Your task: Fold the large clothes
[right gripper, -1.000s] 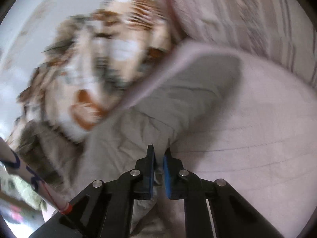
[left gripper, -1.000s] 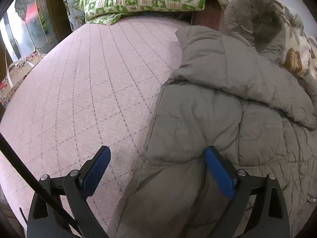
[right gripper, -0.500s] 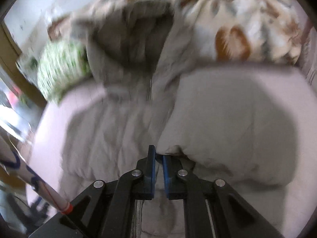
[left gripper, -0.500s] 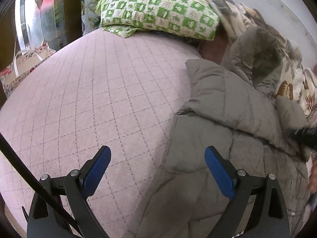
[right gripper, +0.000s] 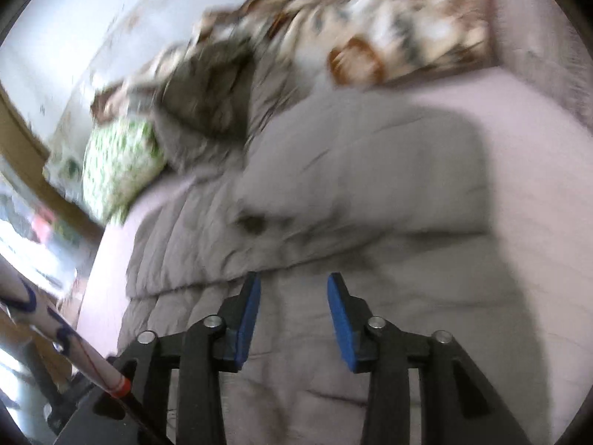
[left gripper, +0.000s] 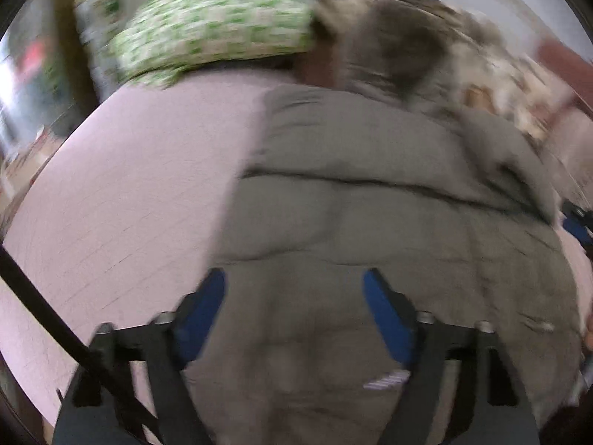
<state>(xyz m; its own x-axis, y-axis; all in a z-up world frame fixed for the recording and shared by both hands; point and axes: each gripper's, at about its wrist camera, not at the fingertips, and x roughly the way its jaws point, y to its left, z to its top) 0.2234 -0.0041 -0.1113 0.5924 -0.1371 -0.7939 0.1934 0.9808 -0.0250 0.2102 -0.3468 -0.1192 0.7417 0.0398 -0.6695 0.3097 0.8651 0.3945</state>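
A grey-green quilted jacket (left gripper: pixel 389 222) lies spread on the pink quilted bed (left gripper: pixel 129 185), its hood (left gripper: pixel 400 48) toward the pillows. In the right wrist view one sleeve (right gripper: pixel 370 174) lies folded across the jacket's body (right gripper: pixel 296 352). My left gripper (left gripper: pixel 296 289) hovers over the jacket's lower part; its jaws are closing, the fabric lies under the gap, and the pads are not pressing on it. My right gripper (right gripper: pixel 294 296) stands just above the body below the folded sleeve, its jaws opening with nothing held. Both views are blurred by motion.
A green-and-white checked pillow (left gripper: pixel 211 33) lies at the head of the bed, next to a brown-and-cream floral blanket (right gripper: pixel 407 26) against the pale wall. The bed's left edge (left gripper: pixel 22 193) drops off toward a wooden frame and clutter.
My right gripper carried the sleeve across the jacket and let it go, its jaws parting. My left gripper swung right over the jacket, and its jaws narrowed.
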